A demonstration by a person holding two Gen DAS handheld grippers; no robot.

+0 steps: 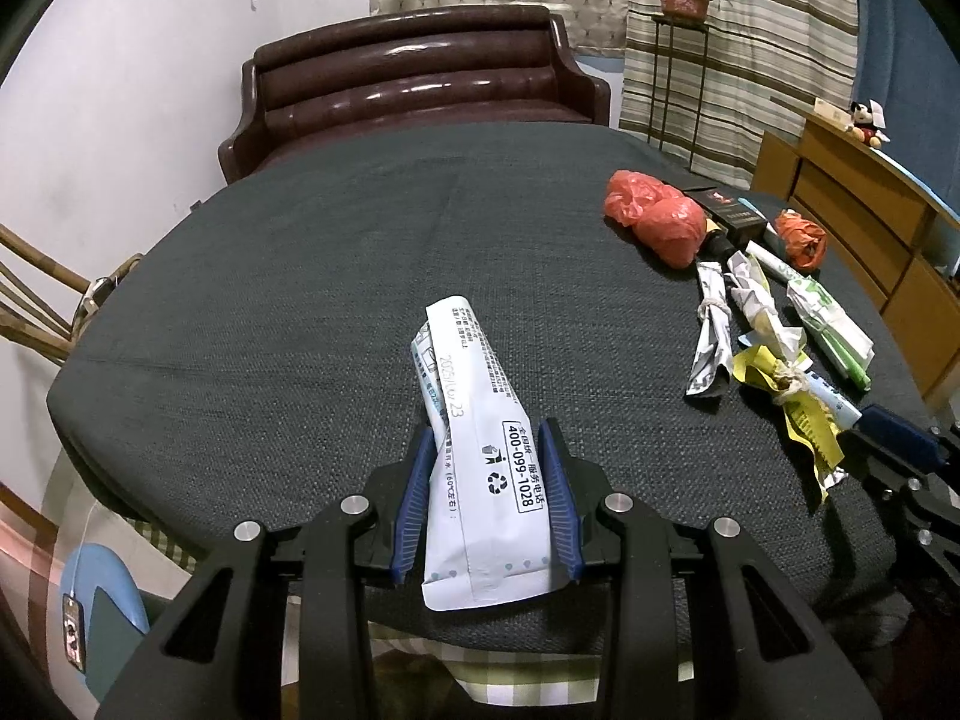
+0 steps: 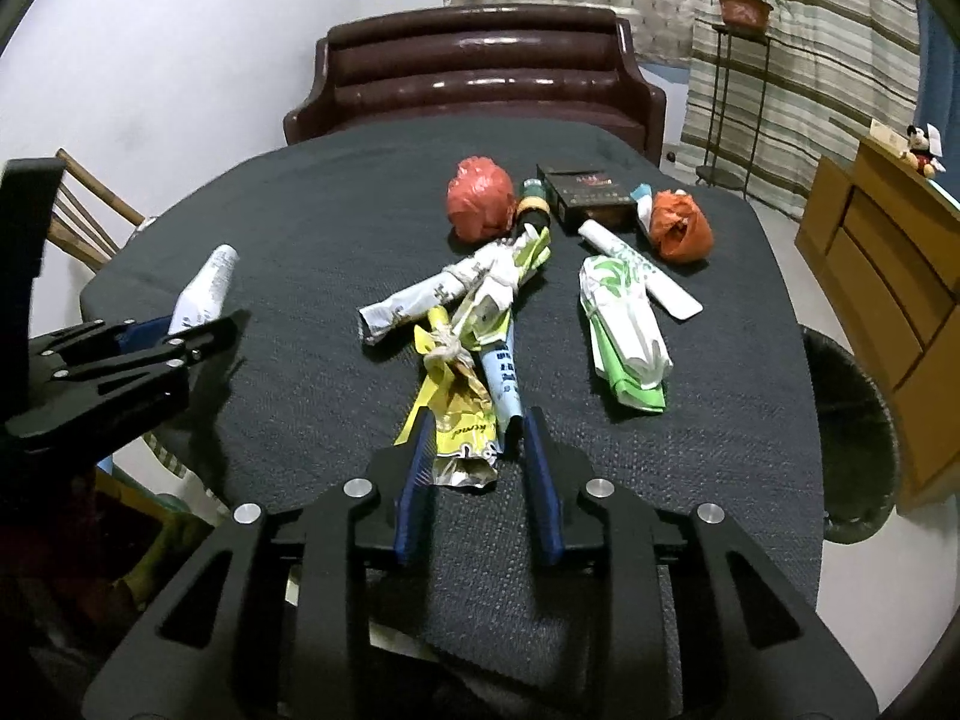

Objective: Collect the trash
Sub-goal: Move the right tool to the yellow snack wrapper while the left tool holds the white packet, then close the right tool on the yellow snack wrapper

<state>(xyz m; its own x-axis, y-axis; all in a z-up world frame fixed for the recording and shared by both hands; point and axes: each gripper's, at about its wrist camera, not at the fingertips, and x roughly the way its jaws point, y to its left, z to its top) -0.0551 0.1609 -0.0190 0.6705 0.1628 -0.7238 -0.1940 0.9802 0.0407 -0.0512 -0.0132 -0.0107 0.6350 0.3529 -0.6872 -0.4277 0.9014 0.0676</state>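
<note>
My left gripper point(image 1: 489, 438) is shut on a white and pale blue printed packet point(image 1: 480, 450), held between its blue pads above the dark table point(image 1: 300, 270). The same packet point(image 2: 201, 291) and left gripper point(image 2: 180, 336) show at the left of the right wrist view. My right gripper point(image 2: 477, 426) is open, its fingers either side of the near end of a yellow wrapper point(image 2: 459, 420). Beyond lie a pale blue tube point(image 2: 501, 372), a knotted white wrapper point(image 2: 420, 294), a green and white bag point(image 2: 624, 330), red bags point(image 2: 480, 198) and an orange bag point(image 2: 681, 228).
A dark box point(image 2: 585, 192) lies at the back of the pile. A brown leather armchair point(image 2: 474, 72) stands behind the table. A dark mesh bin point(image 2: 852, 432) stands at the table's right side, a wooden cabinet point(image 2: 888, 276) beyond it. A wooden chair point(image 2: 84, 216) stands at the left.
</note>
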